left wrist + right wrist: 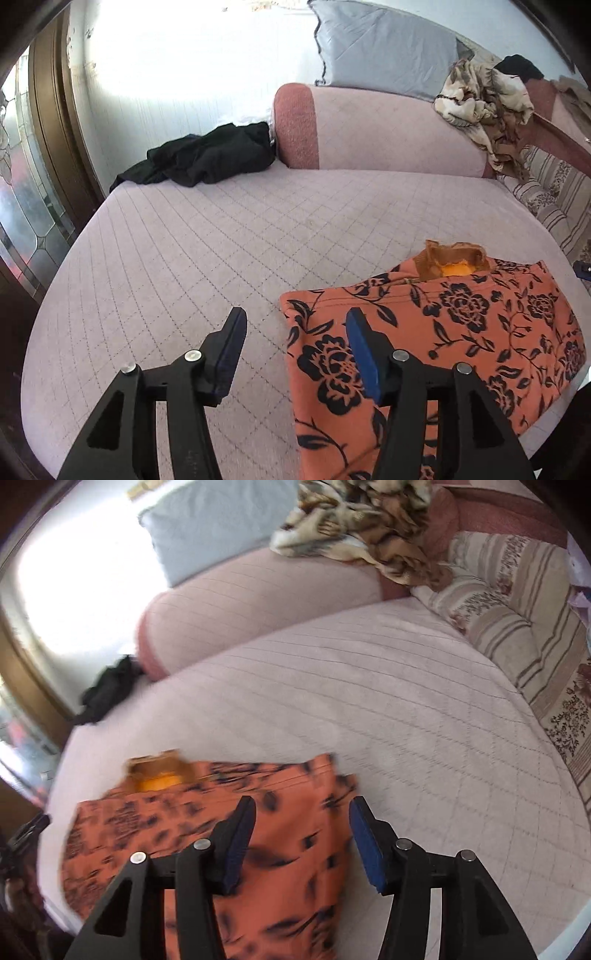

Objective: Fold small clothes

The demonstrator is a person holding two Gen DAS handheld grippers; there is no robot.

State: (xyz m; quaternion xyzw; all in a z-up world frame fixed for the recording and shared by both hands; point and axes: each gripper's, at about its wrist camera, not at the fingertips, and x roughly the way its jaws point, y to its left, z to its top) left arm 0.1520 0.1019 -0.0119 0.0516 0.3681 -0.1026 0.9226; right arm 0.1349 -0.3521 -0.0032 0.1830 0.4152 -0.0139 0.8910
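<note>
On quilted bed (221,236): folded orange floral garment (461,325) | left gripper (295,332) wide, empty | right gripper (303,819) wide, empty

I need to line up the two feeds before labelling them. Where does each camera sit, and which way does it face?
Left wrist: on the left gripper, looking down its open fingers at the quilted bed cover beside the left edge of the orange floral garment; a black garment lies far back.
Right wrist: on the right gripper, open fingers above the orange floral garment's right edge; blurred.
Shared: orange floral garment, black garment, grey pillow, patterned blanket.
</note>
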